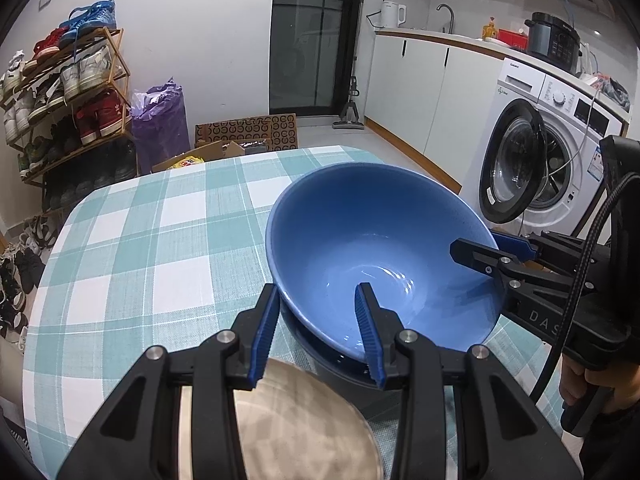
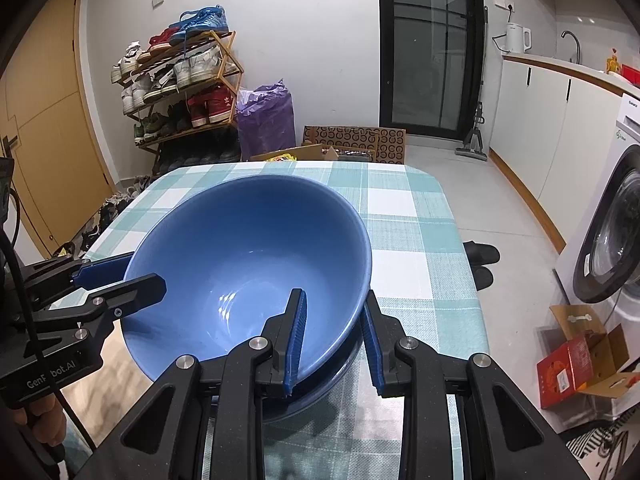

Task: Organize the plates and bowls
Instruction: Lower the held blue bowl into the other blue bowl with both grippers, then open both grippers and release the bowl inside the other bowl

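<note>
A light blue bowl [image 1: 360,240] [image 2: 248,256] sits tilted on top of a darker blue bowl [image 1: 340,372] [image 2: 320,384] on the checked tablecloth. My left gripper [image 1: 318,320] straddles the light bowl's near rim, one finger inside, one outside, with a gap to the wall. My right gripper [image 2: 334,328] straddles the opposite rim the same way. Each gripper shows in the other's view, the right one [image 1: 476,254] at the bowl's right rim and the left one [image 2: 136,280] at its left rim. A beige plate [image 1: 304,420] lies under my left gripper.
The table [image 1: 160,240] [image 2: 416,216] has a teal and white checked cloth. Beyond it stand a shoe rack [image 2: 180,92], a purple bag [image 2: 266,120] and cardboard boxes [image 1: 248,132]. A washing machine [image 1: 540,152] and white cabinets stand to the right.
</note>
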Motion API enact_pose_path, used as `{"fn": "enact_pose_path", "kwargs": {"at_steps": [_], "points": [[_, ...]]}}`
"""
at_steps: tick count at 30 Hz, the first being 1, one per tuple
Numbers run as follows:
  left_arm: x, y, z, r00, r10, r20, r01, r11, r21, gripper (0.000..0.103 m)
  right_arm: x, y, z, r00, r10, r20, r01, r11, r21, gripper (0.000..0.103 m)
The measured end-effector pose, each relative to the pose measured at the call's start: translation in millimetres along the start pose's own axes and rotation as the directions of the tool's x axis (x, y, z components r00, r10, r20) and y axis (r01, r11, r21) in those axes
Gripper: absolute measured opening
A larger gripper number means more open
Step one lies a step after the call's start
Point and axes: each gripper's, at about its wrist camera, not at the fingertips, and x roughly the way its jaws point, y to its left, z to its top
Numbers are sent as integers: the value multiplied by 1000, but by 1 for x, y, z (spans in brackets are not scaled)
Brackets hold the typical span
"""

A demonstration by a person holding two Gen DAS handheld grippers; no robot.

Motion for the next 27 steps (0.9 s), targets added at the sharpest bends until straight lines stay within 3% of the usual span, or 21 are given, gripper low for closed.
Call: {"fn": "enact_pose_path", "kwargs": {"at_steps": [27], "points": [[9, -7, -9, 999, 36, -17, -35, 998, 46, 38, 4, 12, -15, 998, -69, -1, 69, 997, -45, 28]]}}
